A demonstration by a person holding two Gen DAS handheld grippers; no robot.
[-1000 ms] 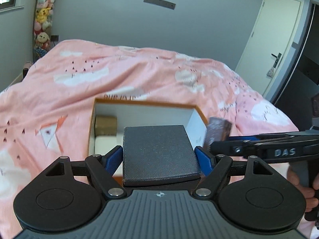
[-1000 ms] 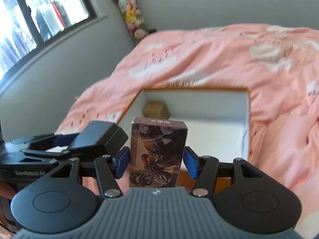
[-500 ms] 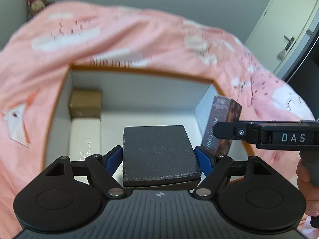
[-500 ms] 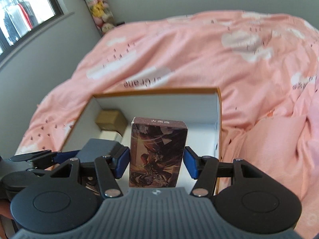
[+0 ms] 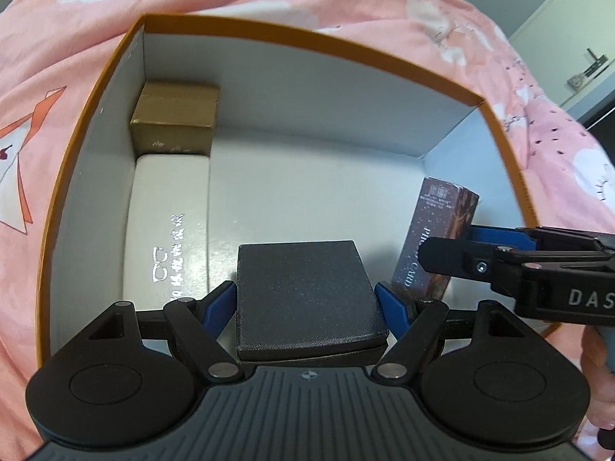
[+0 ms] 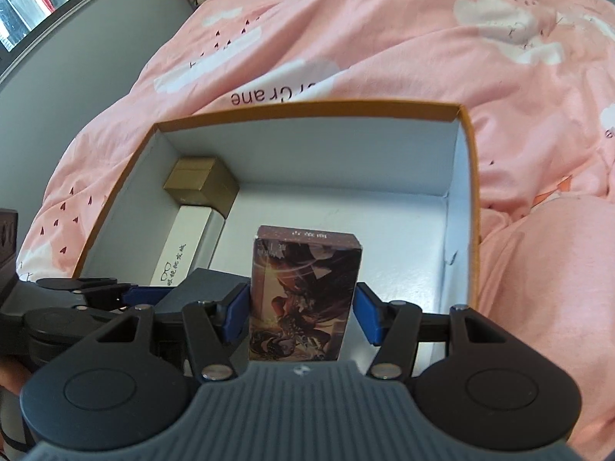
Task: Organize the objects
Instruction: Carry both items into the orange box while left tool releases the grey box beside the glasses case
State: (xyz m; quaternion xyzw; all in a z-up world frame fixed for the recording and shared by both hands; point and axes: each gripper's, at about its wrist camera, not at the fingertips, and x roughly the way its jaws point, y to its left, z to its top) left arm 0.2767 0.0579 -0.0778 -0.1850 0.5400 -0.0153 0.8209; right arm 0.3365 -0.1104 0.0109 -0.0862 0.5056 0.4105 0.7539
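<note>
Over the open box (image 5: pixel 496 123) on the bed (image 6: pixel 384 38), the left gripper (image 5: pixel 307 299) clamps its fingers on a flat black case (image 5: pixel 307 299) and the right gripper (image 6: pixel 303 299) grips a card pack (image 6: pixel 303 288) upright, probably to set both beside the gold box (image 5: pixel 175 119) inside.

Bright daylight, fisheye-bent edges, perhaps slight blur
</note>
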